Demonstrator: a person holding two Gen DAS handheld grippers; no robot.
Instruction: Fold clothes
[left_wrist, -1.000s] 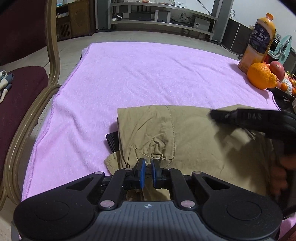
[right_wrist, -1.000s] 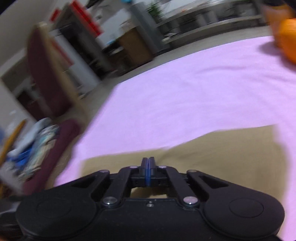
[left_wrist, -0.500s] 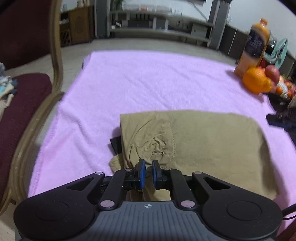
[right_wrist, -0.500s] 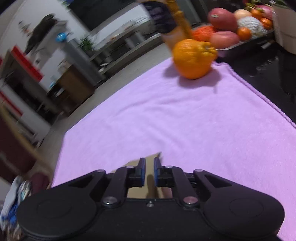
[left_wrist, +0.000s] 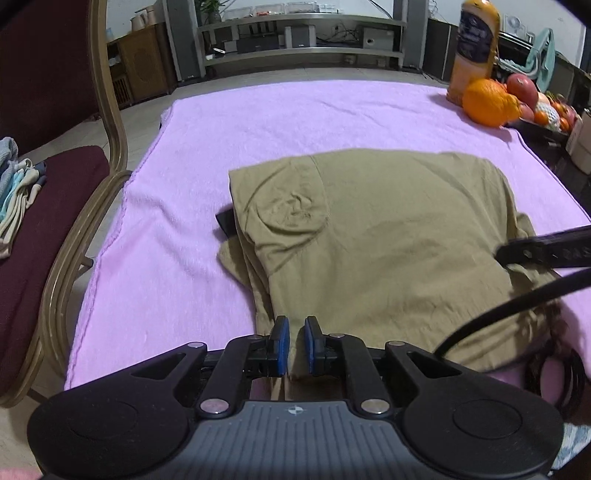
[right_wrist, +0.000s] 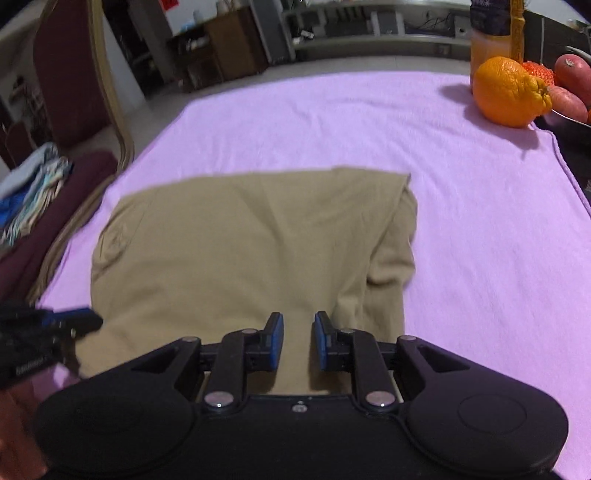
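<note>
A folded khaki garment lies on a pink towel that covers the table; it also shows in the right wrist view. My left gripper sits at the garment's near left edge with its jaws a small gap apart, a bit of khaki cloth showing between them. My right gripper is open over the garment's near edge, nothing between its jaws. The right gripper shows in the left wrist view at the garment's right side. The left gripper shows in the right wrist view at the left.
A large orange, a juice bottle and a tray of fruit stand at the far right corner. A maroon chair with a pile of clothes stands left of the table. Shelves stand behind.
The right gripper swung from facing the fruit back over the garment's right side and opened wider. The left gripper rose a little and its jaws parted slightly.
</note>
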